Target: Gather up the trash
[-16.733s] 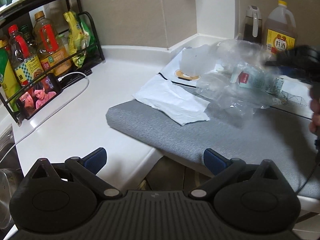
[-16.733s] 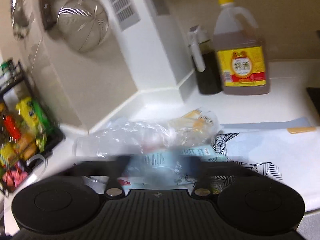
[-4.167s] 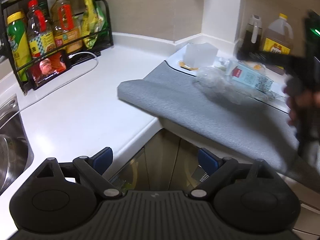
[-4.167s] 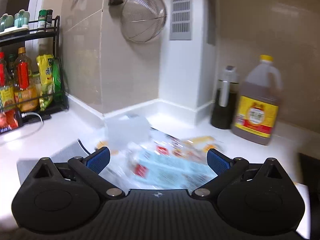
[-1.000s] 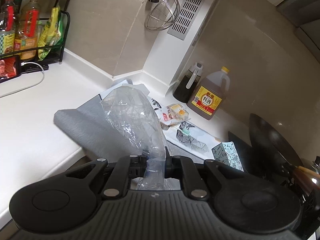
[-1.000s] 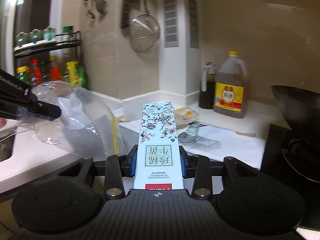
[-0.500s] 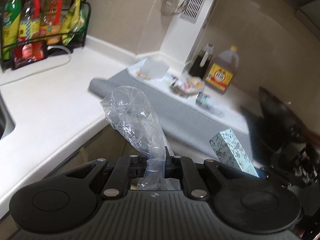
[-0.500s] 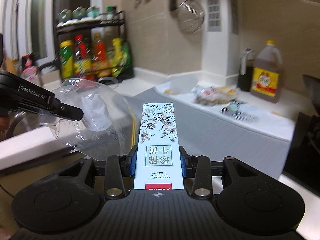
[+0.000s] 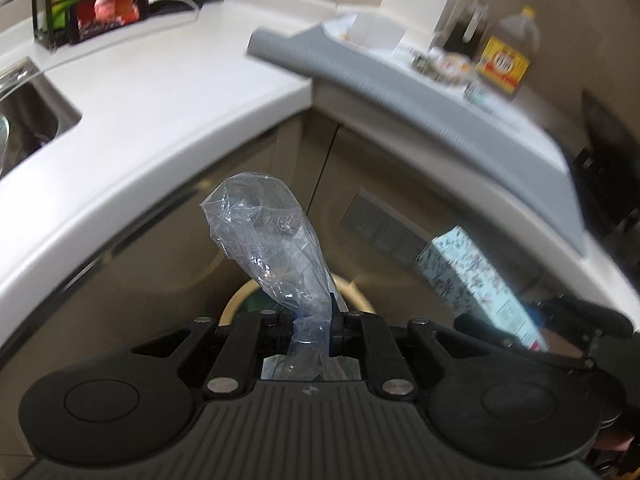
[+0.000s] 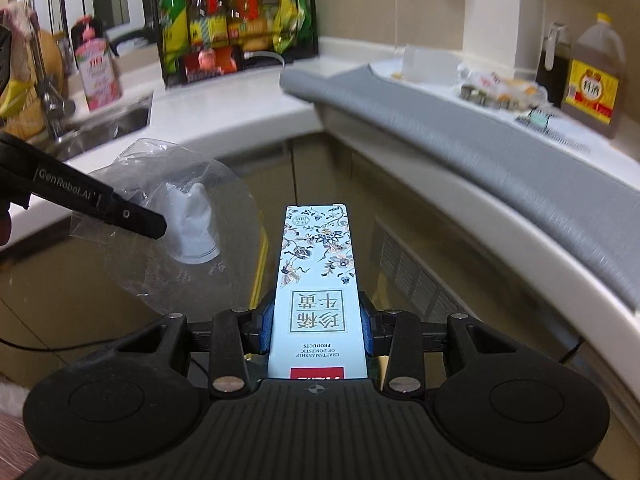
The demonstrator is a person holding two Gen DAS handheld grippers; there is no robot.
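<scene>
My left gripper (image 9: 310,330) is shut on a crumpled clear plastic bag (image 9: 266,244) that sticks up and forward from its jaws. Below it a round bin (image 9: 236,304) with a tan rim shows on the floor by the cabinet. My right gripper (image 10: 316,330) is shut on a pale blue floral carton (image 10: 316,276), held lengthwise between the blue pads. In the right wrist view the left gripper (image 10: 154,226) comes in from the left with the plastic bag (image 10: 176,220). In the left wrist view the carton (image 9: 472,280) and the right gripper's fingers (image 9: 588,320) sit at the right.
A white counter (image 9: 152,92) curves round the corner, with a grey mat (image 10: 460,132) along it. More wrappers (image 10: 500,92) and a brown liquid jug (image 10: 596,76) stand at the back. A sink (image 9: 28,120) lies at the left, and a bottle rack (image 10: 236,20) behind it.
Both grippers have sunk from counter height to in front of the cabinets and tilted downward, each keeping its load. The bin's rim has come into the left wrist view.
</scene>
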